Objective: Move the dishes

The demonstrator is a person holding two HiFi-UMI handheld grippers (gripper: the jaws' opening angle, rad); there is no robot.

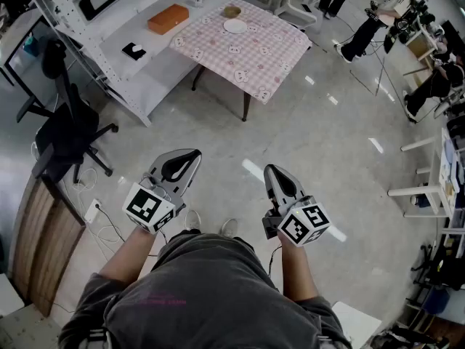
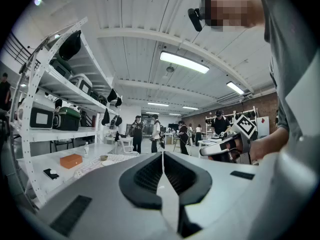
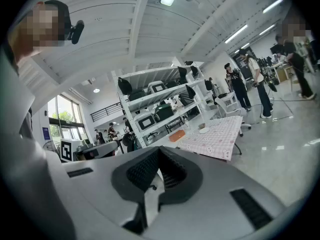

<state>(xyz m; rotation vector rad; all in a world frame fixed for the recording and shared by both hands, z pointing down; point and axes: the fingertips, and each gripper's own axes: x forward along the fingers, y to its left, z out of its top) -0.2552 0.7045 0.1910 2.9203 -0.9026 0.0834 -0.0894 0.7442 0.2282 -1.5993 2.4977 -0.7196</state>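
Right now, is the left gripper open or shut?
Shut. In its own view, the left gripper has its two dark pads meeting along a thin seam, with nothing between them.

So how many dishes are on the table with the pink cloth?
2. A white plate lies near the far end of the table, and a small brown bowl sits just behind it at the edge. Nothing there looks big enough to hide another.

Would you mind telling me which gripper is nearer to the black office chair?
Left. In the head view the left gripper hangs to the right of the office chair, apart from it; the right gripper is farther right, beyond the left one.
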